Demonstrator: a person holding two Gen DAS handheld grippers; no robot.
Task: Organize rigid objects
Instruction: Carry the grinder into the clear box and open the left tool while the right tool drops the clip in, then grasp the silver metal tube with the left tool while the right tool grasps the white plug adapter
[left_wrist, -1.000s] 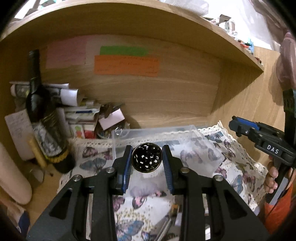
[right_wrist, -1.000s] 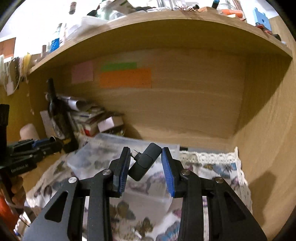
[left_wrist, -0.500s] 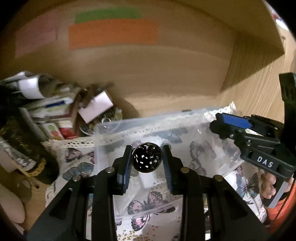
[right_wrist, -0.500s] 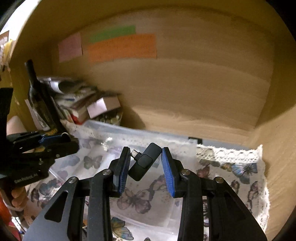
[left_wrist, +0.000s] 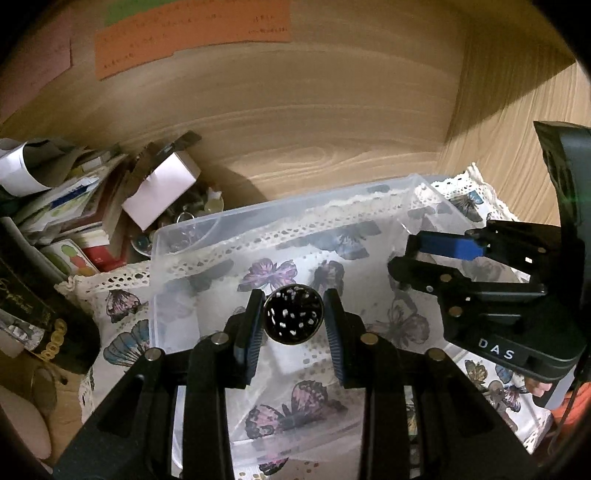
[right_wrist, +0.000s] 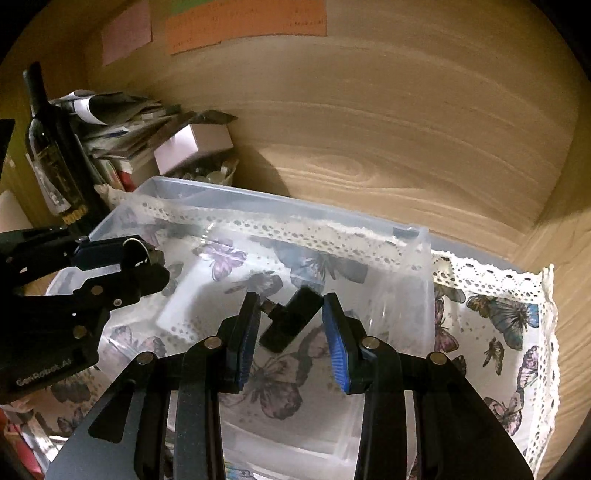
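My left gripper (left_wrist: 293, 323) is shut on a round black disc with white specks (left_wrist: 293, 318) and holds it above the clear plastic bin (left_wrist: 184, 229). My right gripper (right_wrist: 290, 319) is shut on a small black adapter with a metal plug (right_wrist: 291, 319), also over the bin (right_wrist: 421, 236). The right gripper shows at the right of the left wrist view (left_wrist: 436, 254); the left gripper shows at the left of the right wrist view (right_wrist: 147, 260). A white block lies inside the bin (right_wrist: 177, 302).
The bin sits on a butterfly-print cloth with a lace edge (right_wrist: 509, 317) inside a wooden alcove. At the left stand a dark wine bottle (right_wrist: 48, 147), stacked papers and a small white box (right_wrist: 192, 144). Coloured notes are stuck on the back wall (left_wrist: 192, 33).
Both grippers have moved forward and down over the clear bin, each still holding its object. The bin now fills most of both views.
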